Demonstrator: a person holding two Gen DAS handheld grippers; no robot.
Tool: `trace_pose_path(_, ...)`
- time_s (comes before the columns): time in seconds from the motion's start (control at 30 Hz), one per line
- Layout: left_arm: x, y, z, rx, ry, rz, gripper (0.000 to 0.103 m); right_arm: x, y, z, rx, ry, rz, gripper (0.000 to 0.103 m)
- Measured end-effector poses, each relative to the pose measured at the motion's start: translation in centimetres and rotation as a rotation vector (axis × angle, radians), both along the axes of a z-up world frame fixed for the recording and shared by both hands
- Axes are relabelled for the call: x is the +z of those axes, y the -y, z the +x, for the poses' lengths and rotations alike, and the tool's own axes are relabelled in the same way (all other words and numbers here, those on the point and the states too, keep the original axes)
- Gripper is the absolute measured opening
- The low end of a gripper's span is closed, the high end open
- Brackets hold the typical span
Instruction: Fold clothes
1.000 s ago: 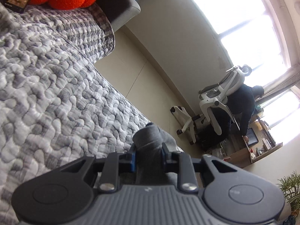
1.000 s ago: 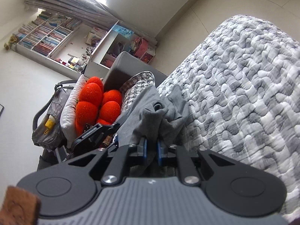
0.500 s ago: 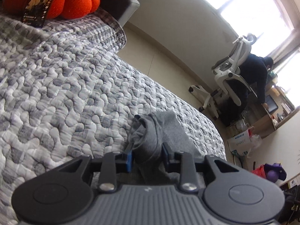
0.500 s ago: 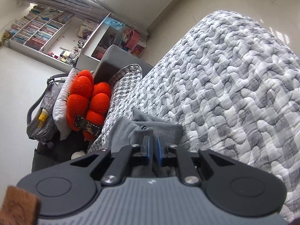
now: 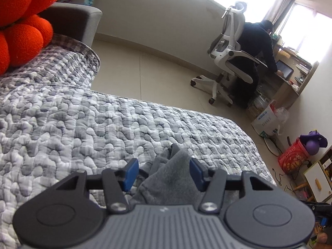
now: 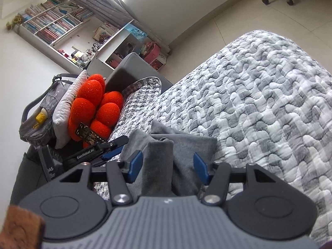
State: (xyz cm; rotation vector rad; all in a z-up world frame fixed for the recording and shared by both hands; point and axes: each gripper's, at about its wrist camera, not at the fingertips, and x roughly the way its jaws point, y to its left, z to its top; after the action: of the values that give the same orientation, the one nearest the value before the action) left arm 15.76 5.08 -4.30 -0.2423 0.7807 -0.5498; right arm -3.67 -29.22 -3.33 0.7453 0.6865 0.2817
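Since one second ago: both sets of jaws parted from a tight pinch on grey cloth, and the bunched cloth lowered onto the quilt.

Grey garment (image 6: 182, 145) — lies flat on the grey-and-white quilted bedcover (image 6: 259, 95), folded into a thick pad. Long axis not clear from these views; a raised fold (image 6: 159, 166) runs away from the right camera, between its jaws.

Bare quilt on the far side of the garment in both views, up to the bed edge (image 5: 186, 112), with open floor (image 5: 145, 66) beyond. Orange ball cushion (image 6: 93, 108) at the head end, well apart from the garment.

Left gripper (image 5: 164, 171): jaws opening, about half wide, garment corner between the blue pads (image 5: 130, 172), contact on the right pad uncertain.

Right gripper (image 6: 168, 167): jaws opening, about half wide, fold between the pads, not pressed.
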Motion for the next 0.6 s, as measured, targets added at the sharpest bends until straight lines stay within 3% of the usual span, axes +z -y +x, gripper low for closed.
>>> trace_pose_path(0.17, -1.4, 0.7, 0.8, -0.025, -0.041, -0.054, 0.019, -0.7, -1.9, 0.7, 0.001, 0.042, -0.081, 0.038)
trace_pose_path(0.2, -1.5, 0.9, 0.7, -0.022, -0.03, -0.052, 0.01, -0.9, -2.2, 0.8, 0.001, 0.05, -0.094, 0.025)
trace_pose_path(0.23, -1.4, 0.9, 0.6, -0.016, -0.019, -0.053, 0.007, -1.0, -2.5, 0.9, 0.001, 0.058, -0.107, 0.015)
trace_pose_path(0.3, -1.1, 0.8, 0.4, -0.006, 0.007, -0.073, 0.006, -1.2, -3.1, 1.1, 0.001, 0.081, -0.135, 0.013)
trace_pose_path(0.4, -0.2, 0.4, -0.2, 0.015, 0.061, -0.124, 0.006, 0.0, -3.8, 0.4, 0.002, 0.184, -0.191, 0.011)
trace_pose_path(0.5, 0.8, 0.2, -0.3, 0.042, 0.113, -0.177, 0.005, 0.8, -3.6, 0.0, -0.023, 0.257, -0.192, 0.011)
trace_pose_path(0.6, 1.0, 1.0, 0.2, 0.035, 0.113, -0.17, 0.006, 0.4, -2.8, 0.4, -0.053, 0.24, -0.173, 0.011)
